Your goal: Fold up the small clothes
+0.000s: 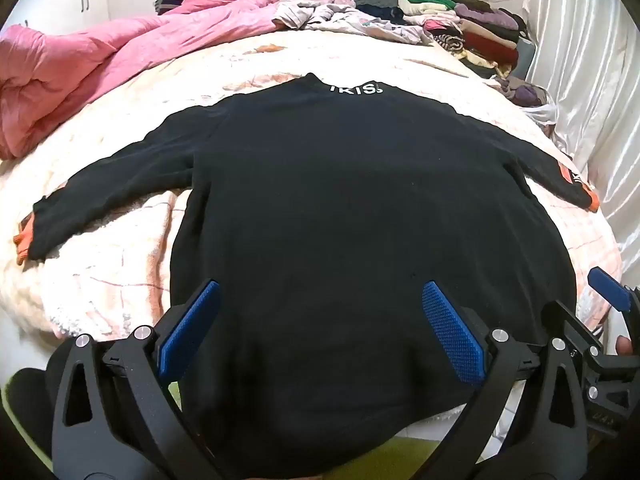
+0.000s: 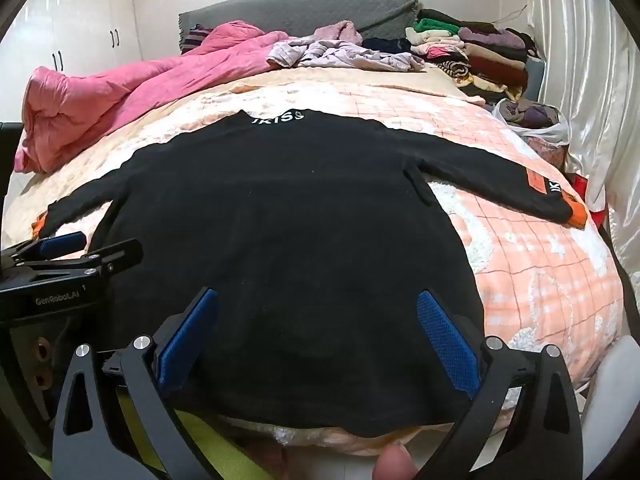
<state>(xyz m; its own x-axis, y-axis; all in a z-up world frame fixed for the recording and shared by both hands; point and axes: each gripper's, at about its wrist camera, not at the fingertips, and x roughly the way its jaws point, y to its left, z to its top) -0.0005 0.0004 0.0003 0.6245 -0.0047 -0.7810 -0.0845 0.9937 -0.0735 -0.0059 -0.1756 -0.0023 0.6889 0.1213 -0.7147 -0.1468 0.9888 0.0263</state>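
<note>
A black long-sleeved sweater (image 1: 340, 208) (image 2: 272, 232) lies flat on the bed, sleeves spread to both sides, white lettering at the collar on the far side, orange cuffs (image 1: 22, 240) (image 2: 578, 214). My left gripper (image 1: 320, 300) hovers open over the hem's left part, blue pads wide apart with nothing between them. My right gripper (image 2: 316, 312) hovers open over the hem's right part, also holding nothing. Each gripper shows at the edge of the other's view: the right gripper (image 1: 608, 292) and the left gripper (image 2: 68, 248).
A peach checked blanket (image 2: 532, 272) covers the bed. A crumpled pink duvet (image 1: 100, 68) lies at the far left, loose pale clothes (image 1: 340, 16) at the far middle, stacked folded clothes (image 1: 472, 28) at the far right. White curtains (image 1: 592, 80) hang on the right. A fingertip (image 2: 394, 464) shows at the bottom.
</note>
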